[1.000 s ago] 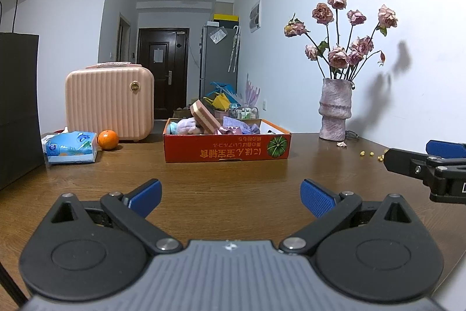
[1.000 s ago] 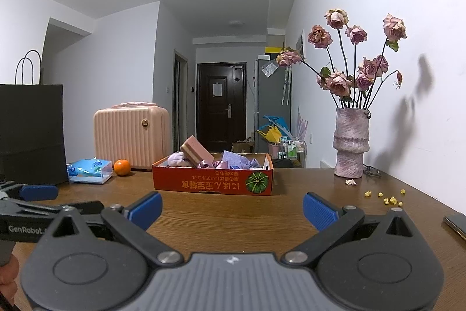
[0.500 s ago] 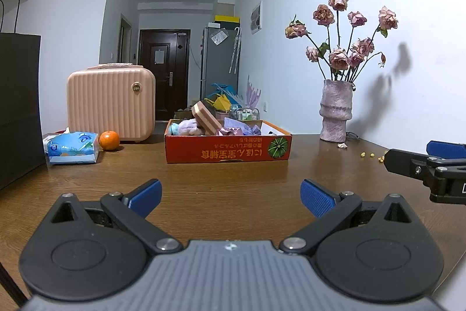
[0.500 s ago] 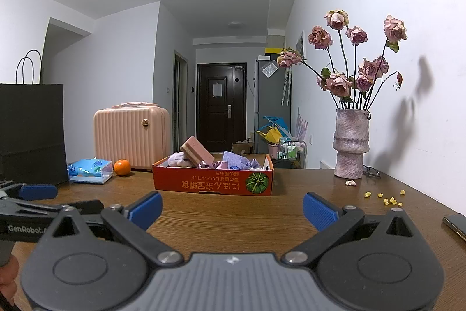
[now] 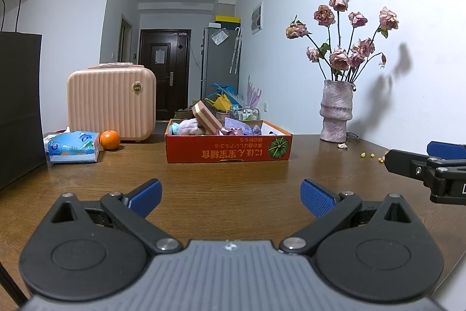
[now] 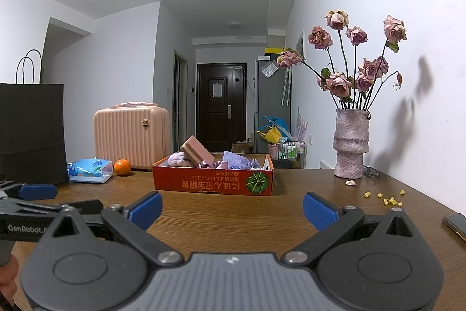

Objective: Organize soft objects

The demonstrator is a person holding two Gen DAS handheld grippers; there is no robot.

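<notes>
A shallow red cardboard box [image 5: 227,150] [image 6: 212,182] stands on the brown table, well ahead of both grippers. In it lie a pink sponge [image 5: 205,117] [image 6: 195,151] tilted up on edge, a lilac plush lump [image 5: 188,126] [image 6: 178,158] and purple cloths [image 5: 241,129] [image 6: 237,162]. My left gripper [image 5: 230,196] is open low over the table with nothing between its blue pads. My right gripper [image 6: 231,209] is open and empty too, level with the left one and to its right. Each shows at the edge of the other's view.
Left of the box sit an orange [image 5: 109,139], a blue tissue pack [image 5: 72,147], a pink hard case [image 5: 112,104] and a black paper bag [image 5: 19,101]. A vase of dried roses [image 5: 336,114] stands by the right wall, with yellow crumbs [image 6: 388,198] and a phone [image 6: 455,225] nearby.
</notes>
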